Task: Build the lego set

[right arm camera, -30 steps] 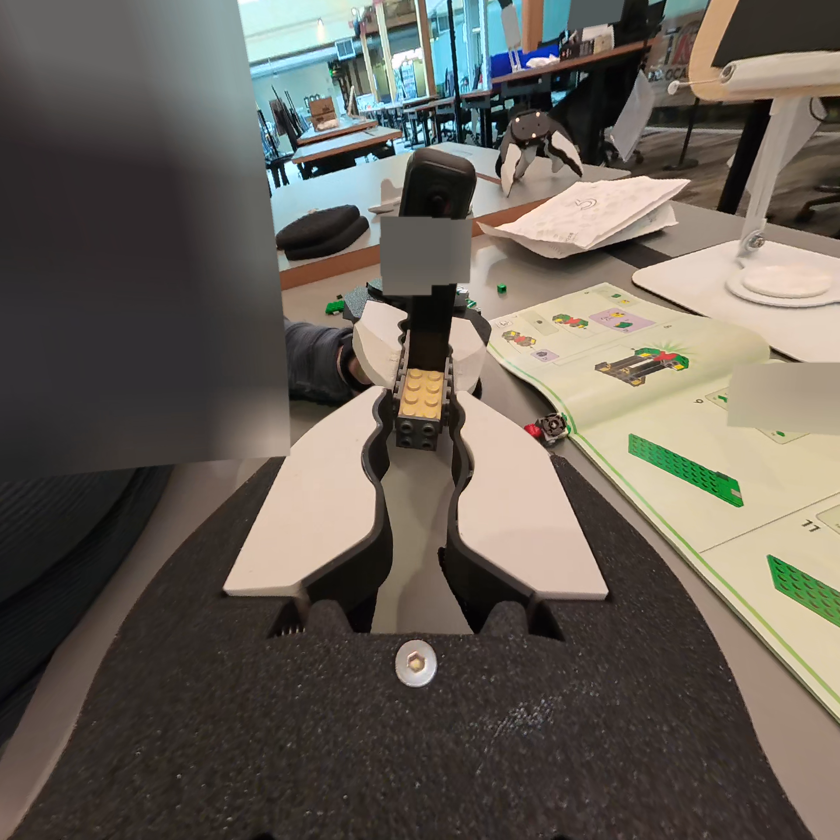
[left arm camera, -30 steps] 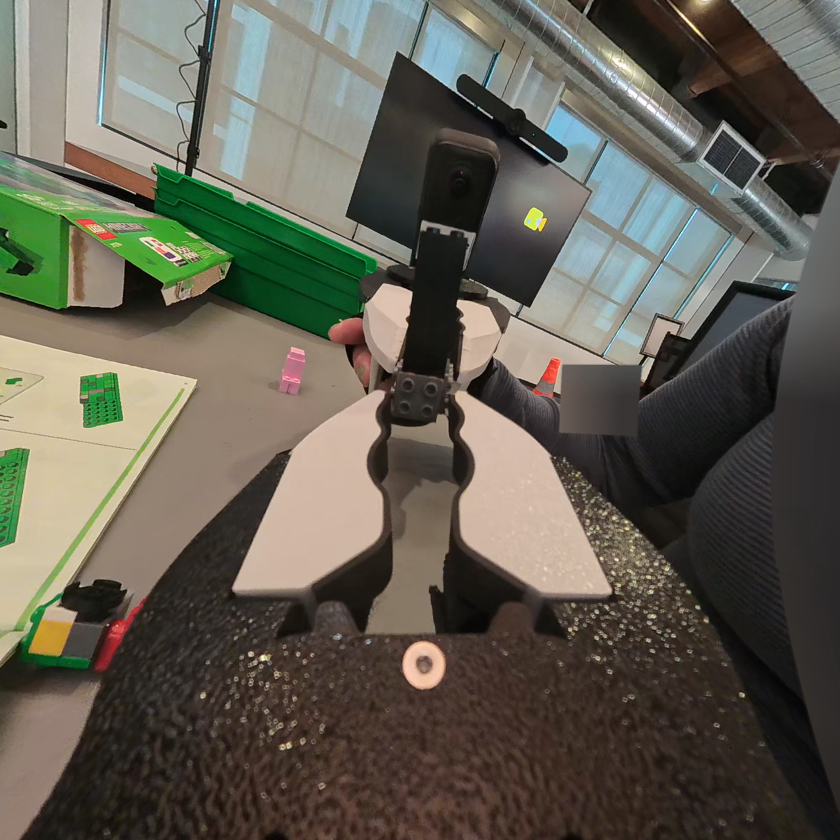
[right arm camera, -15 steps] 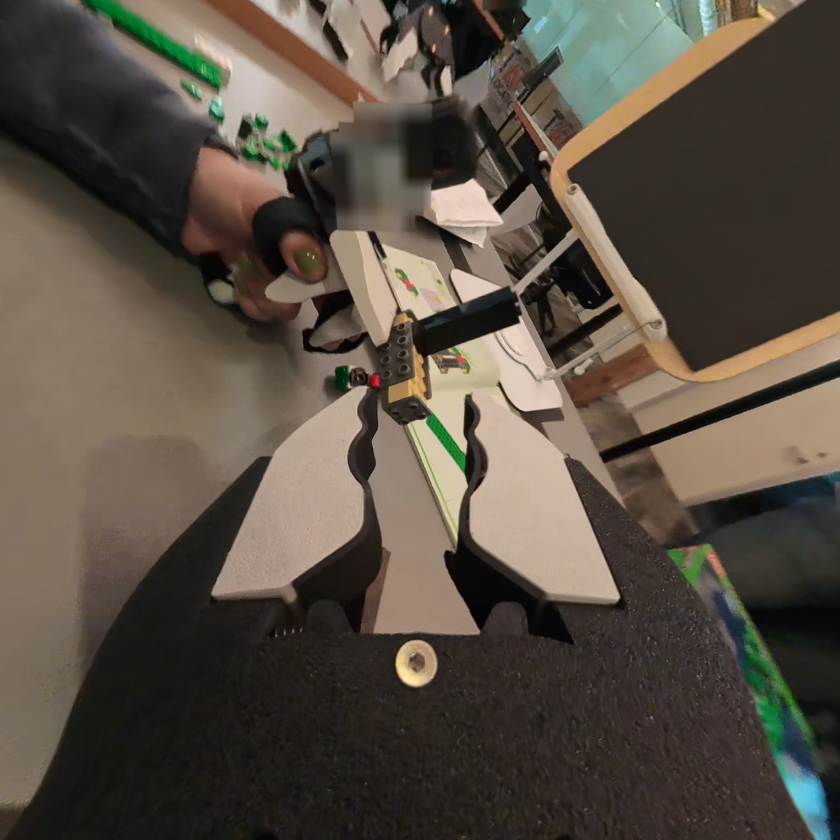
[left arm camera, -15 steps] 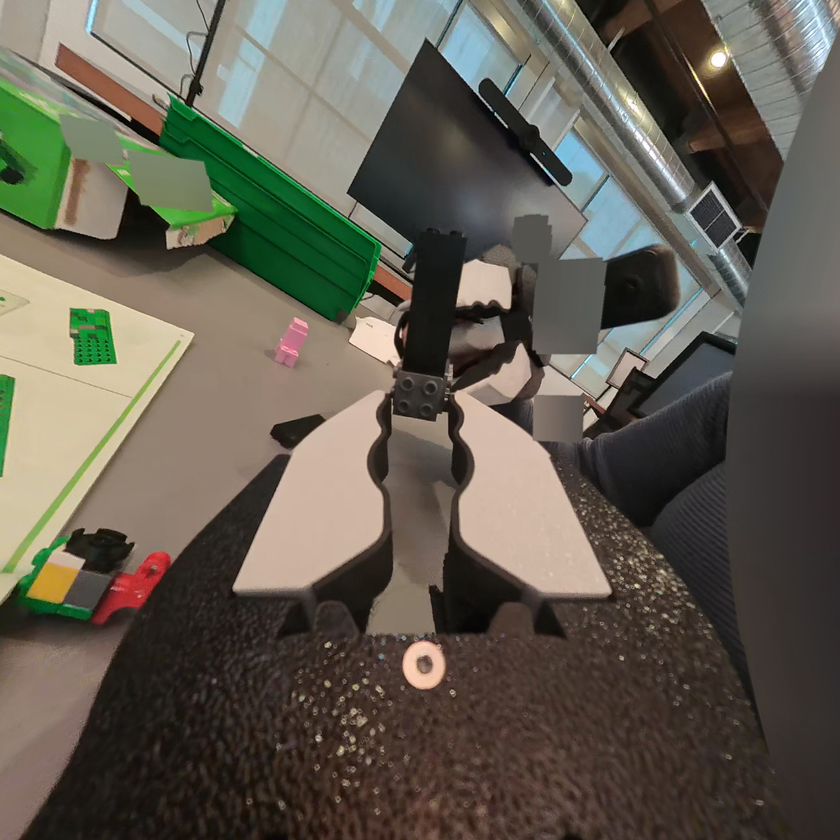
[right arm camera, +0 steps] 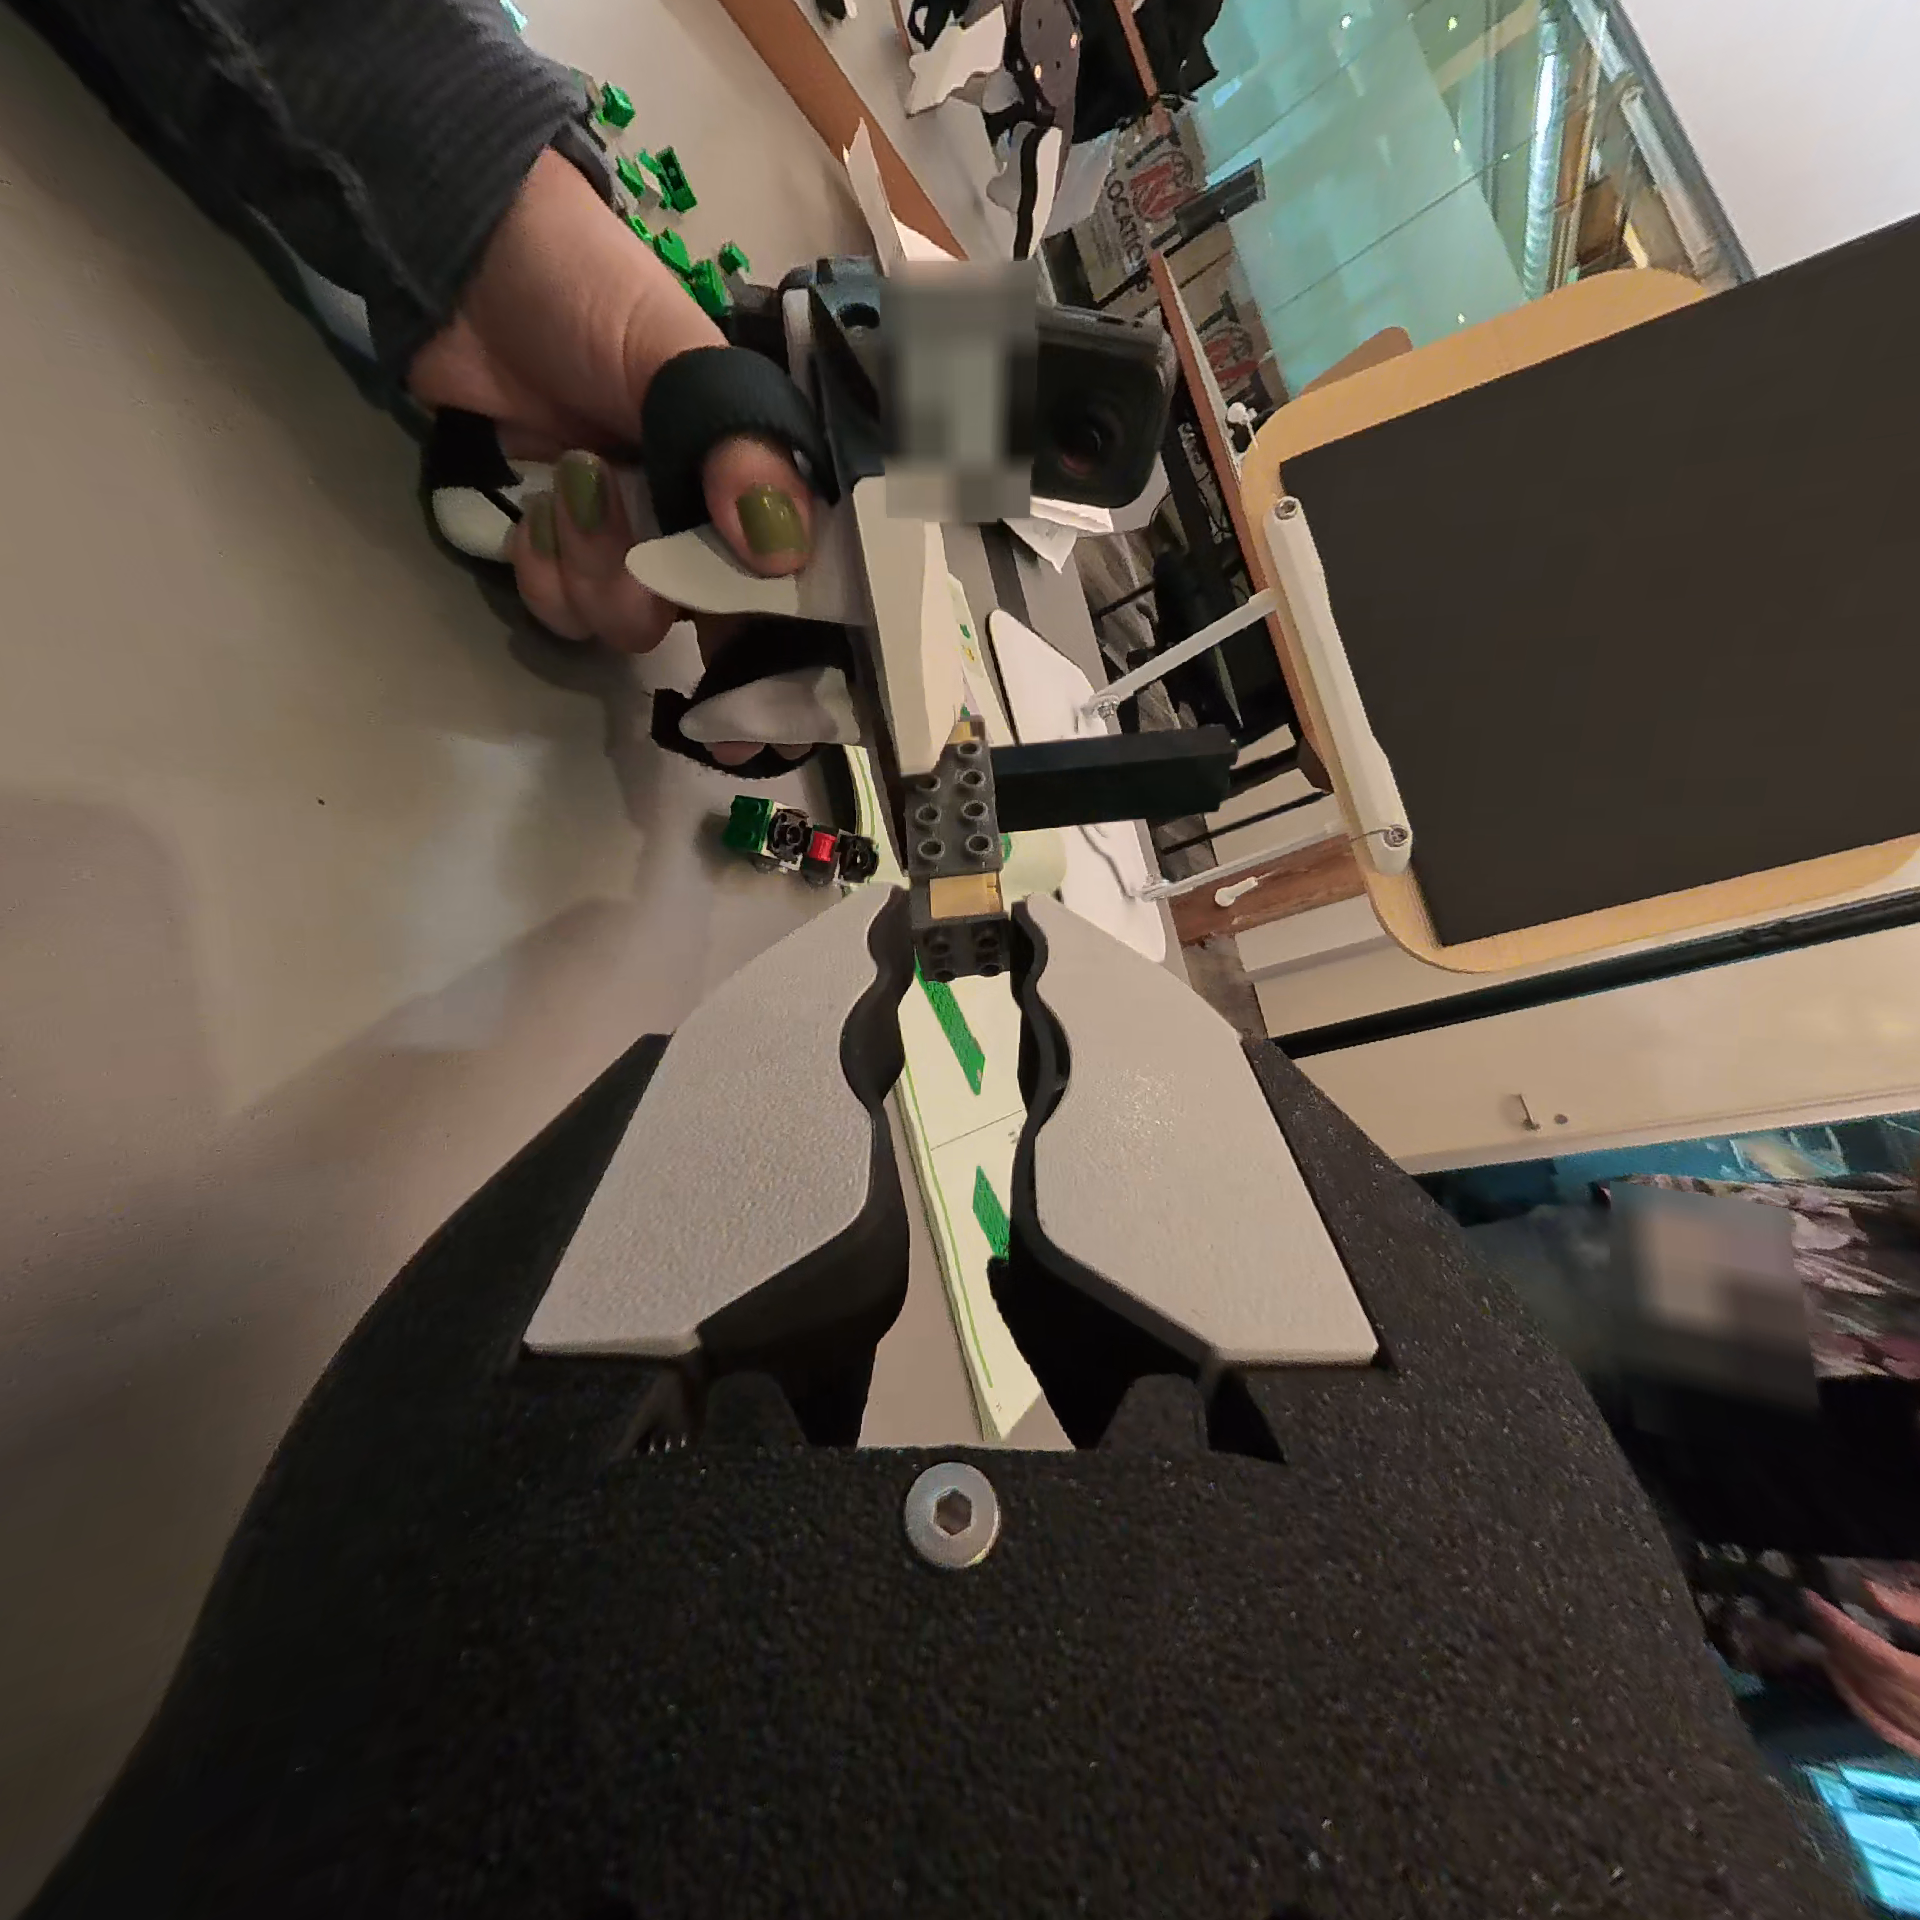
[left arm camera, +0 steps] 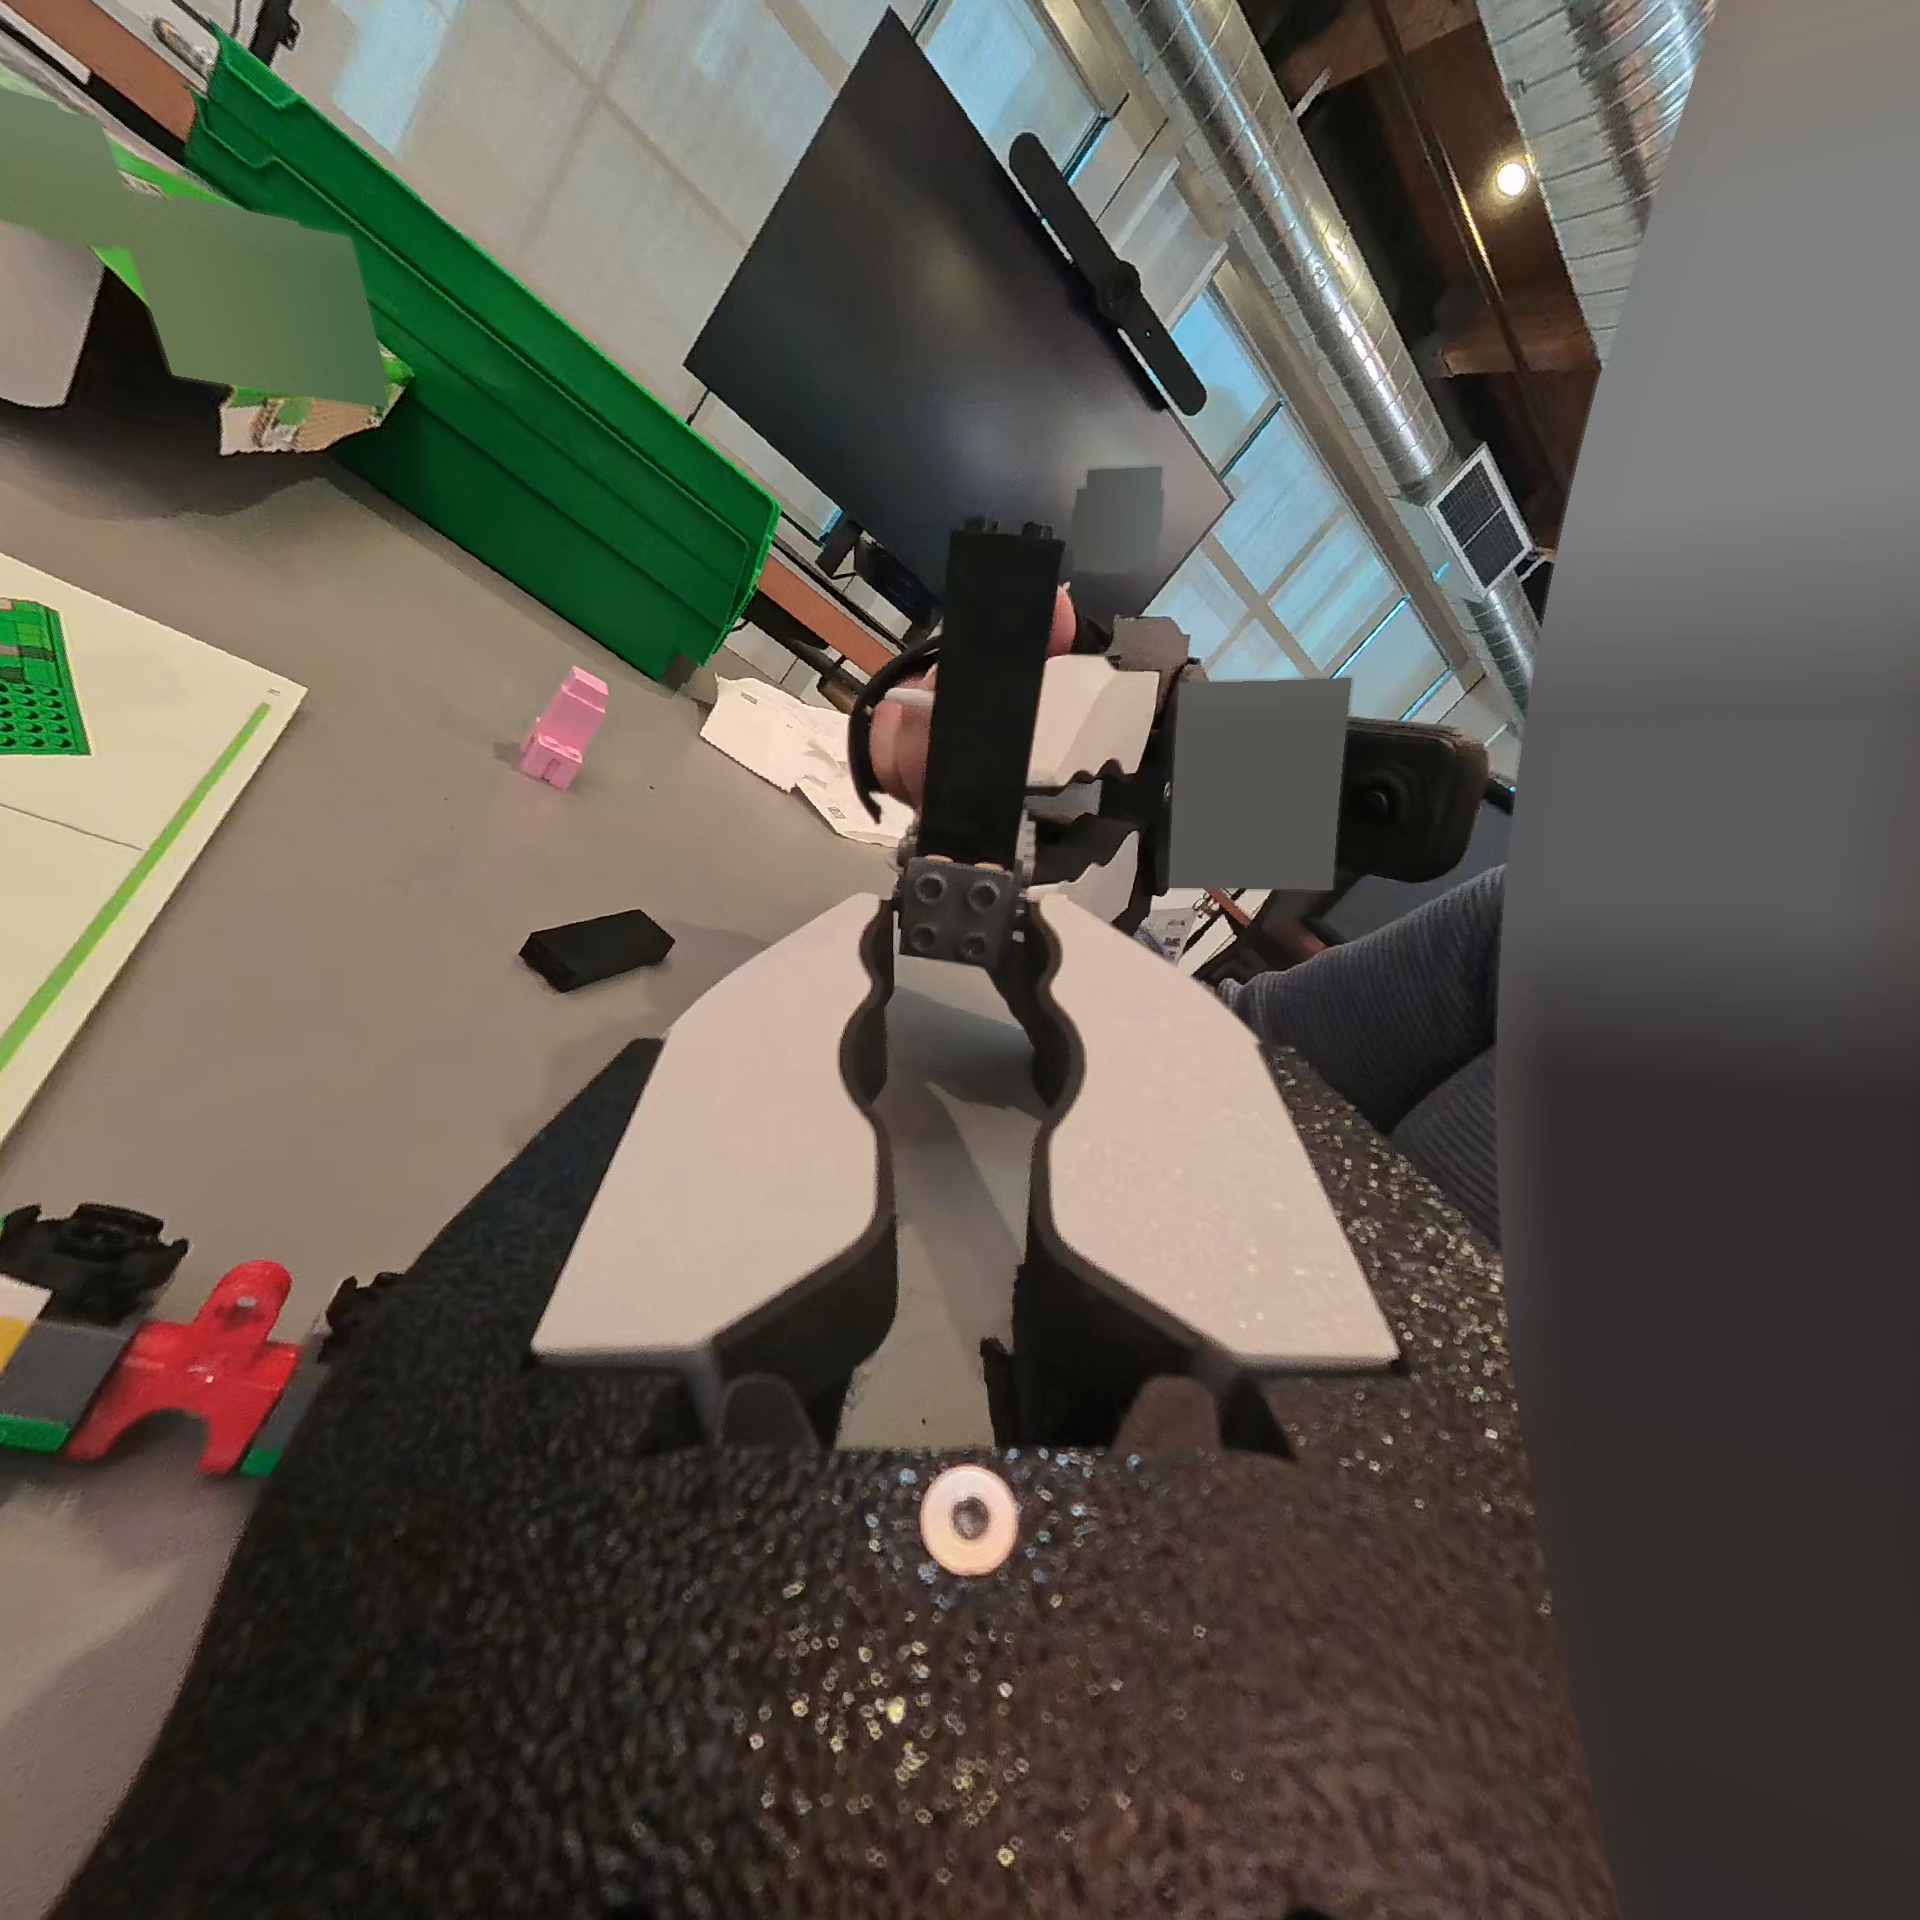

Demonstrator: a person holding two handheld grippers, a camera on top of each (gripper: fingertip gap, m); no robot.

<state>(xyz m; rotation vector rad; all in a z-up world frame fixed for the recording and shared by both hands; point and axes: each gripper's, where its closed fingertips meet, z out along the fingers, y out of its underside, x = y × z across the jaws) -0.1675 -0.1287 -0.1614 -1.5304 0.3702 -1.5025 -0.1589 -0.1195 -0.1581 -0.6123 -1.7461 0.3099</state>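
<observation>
A Lego assembly is held between both grippers above the grey table. It has a dark grey studded block, a tan layer and a long black column that juts right in the right wrist view. My left gripper is shut on the dark grey end. My right gripper is shut on the opposite end, rolled about a quarter turn relative to the left one. Each gripper faces the other: the right one shows behind the column, the left one in a person's hand.
An open instruction booklet lies at the left. A pink Lego figure, a loose black brick and a small build with a red piece are on the table. Green bins stand behind. Loose green bricks lie farther off. Less than 4 cm separates the two grippers' tips.
My right gripper opened, rolled about a quarter turn and closed again on the assembly's end. My left gripper kept its grip and tilted, so the table now appears slanted.
</observation>
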